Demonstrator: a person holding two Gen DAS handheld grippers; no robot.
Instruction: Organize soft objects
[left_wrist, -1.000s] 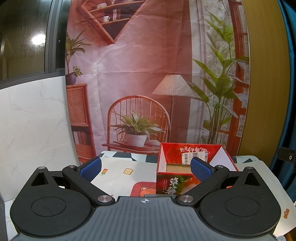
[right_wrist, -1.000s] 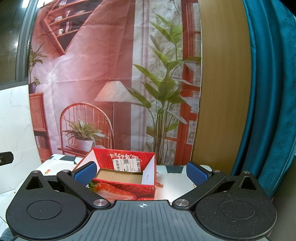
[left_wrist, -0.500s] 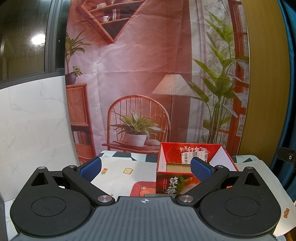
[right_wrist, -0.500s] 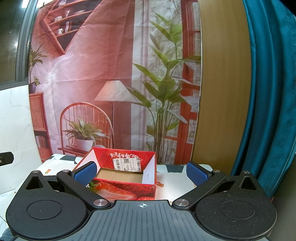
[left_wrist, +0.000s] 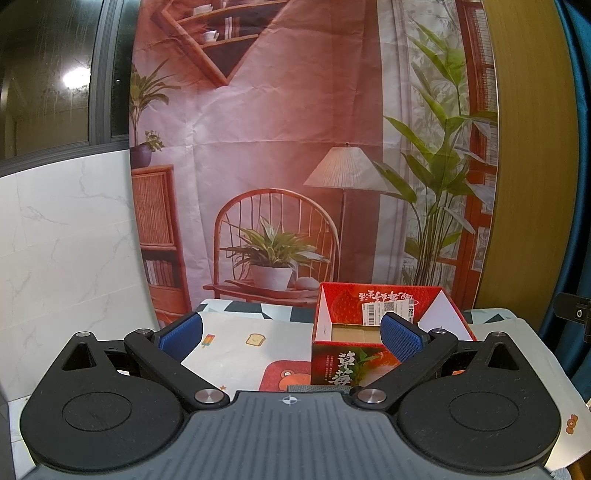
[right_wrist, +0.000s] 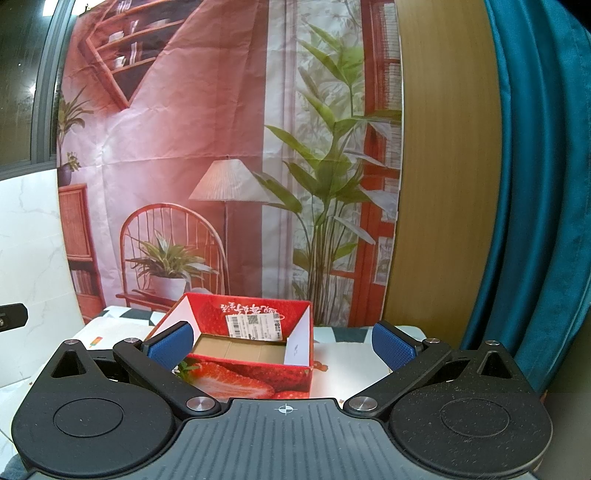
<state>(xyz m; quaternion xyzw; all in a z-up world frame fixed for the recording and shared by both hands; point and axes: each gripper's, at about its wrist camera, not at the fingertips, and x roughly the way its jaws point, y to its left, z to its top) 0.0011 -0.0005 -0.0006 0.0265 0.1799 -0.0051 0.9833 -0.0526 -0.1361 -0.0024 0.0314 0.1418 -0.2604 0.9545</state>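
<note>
- Printed backdrop (left_wrist: 280, 147) of a chair, lamp and plants is hung behind the tabletop (left_wrist: 236, 339), which is covered by a patterned cloth.
- Red strawberry box (right_wrist: 251, 343) is stood open-topped on the tabletop; only bare cardboard is seen inside.
- Left gripper (left_wrist: 290, 334) is held before the box, jaws set wide apart, nothing between them.
- Right gripper (right_wrist: 280, 341) is held before the box, jaws likewise wide apart and empty.
- No soft objects can be made out; a grey strip (left_wrist: 317, 388) touching the box's near foot cannot be identified.
</note>
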